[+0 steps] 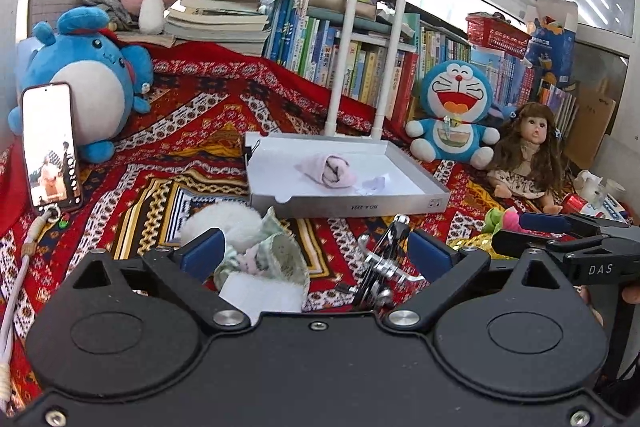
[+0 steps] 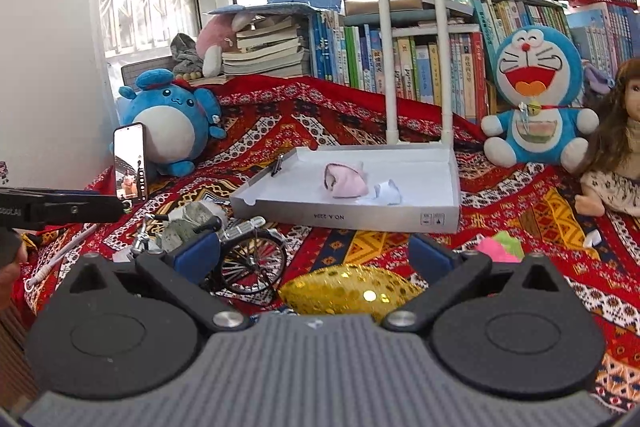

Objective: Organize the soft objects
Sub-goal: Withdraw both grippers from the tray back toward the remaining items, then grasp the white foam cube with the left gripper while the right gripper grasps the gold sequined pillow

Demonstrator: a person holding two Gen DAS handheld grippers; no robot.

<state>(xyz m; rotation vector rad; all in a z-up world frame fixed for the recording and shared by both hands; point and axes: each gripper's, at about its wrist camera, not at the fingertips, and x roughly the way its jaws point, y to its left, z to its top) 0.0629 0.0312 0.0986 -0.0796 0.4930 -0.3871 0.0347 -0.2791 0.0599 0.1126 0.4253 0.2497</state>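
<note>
A white tray (image 1: 416, 169) (image 2: 450, 163) lies on the red patterned cloth and holds a rolled pink sock (image 1: 330, 171) (image 2: 346, 181) and a small pale blue-white cloth (image 1: 374, 183) (image 2: 387, 193). My left gripper (image 1: 316, 253) is open, low over a crumpled green-white cloth (image 1: 272, 255) beside a white fluffy object (image 1: 224, 223). My right gripper (image 2: 316, 253) is open above a gold sequined soft object (image 2: 352, 293). A pink and green soft item (image 2: 502, 247) (image 1: 502, 219) lies to the right. The right gripper also shows in the left wrist view (image 1: 568, 239).
A miniature bicycle (image 2: 244, 259) (image 1: 380, 267) stands between the grippers. A phone (image 1: 50, 147) (image 2: 130, 163) leans on a blue plush (image 1: 84, 83) (image 2: 172, 119). A Doraemon plush (image 1: 454, 111) (image 2: 536, 95), a doll (image 1: 528, 151) and books line the back.
</note>
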